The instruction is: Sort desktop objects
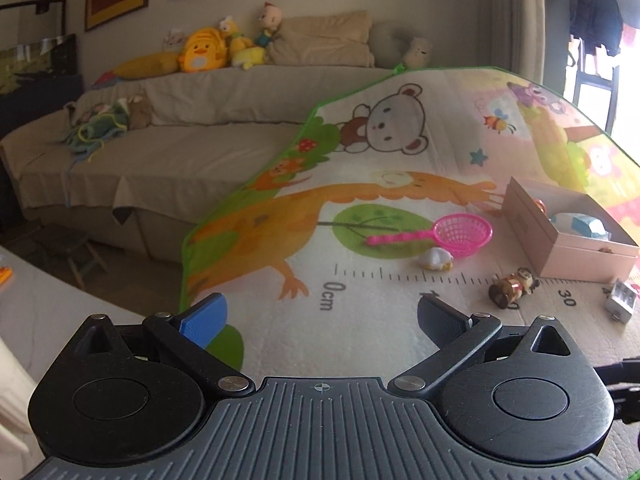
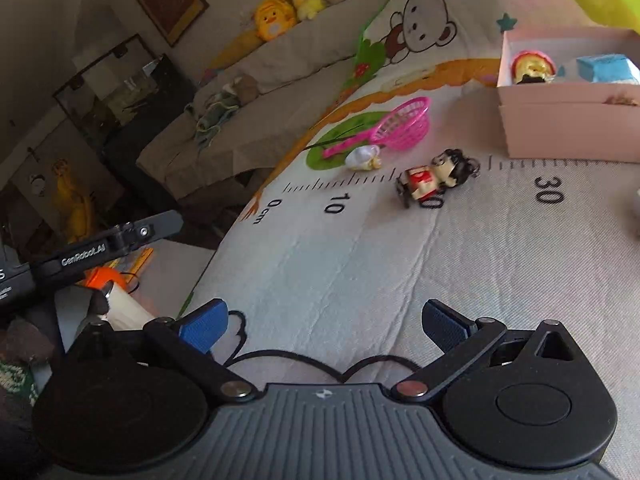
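A pink toy net (image 1: 460, 234) (image 2: 396, 126) lies on the cartoon play mat (image 1: 380, 340) (image 2: 360, 260). A small white and yellow toy (image 1: 436, 259) (image 2: 364, 157) lies beside it. A doll figure (image 1: 514, 286) (image 2: 438, 176) lies on its side near the printed ruler. A pink box (image 1: 560, 236) (image 2: 568, 128) holds a light blue item (image 2: 606, 68) and a red and yellow toy (image 2: 532, 68). My left gripper (image 1: 322, 316) is open and empty, well short of the toys. My right gripper (image 2: 324, 322) is open and empty over the mat.
A small white and grey object (image 1: 621, 301) lies on the mat at the right. The mat's left edge (image 1: 240, 192) drops toward a sofa (image 1: 160, 152) with plush toys (image 1: 200, 50). The left gripper's body (image 2: 100, 252) shows at the left of the right wrist view.
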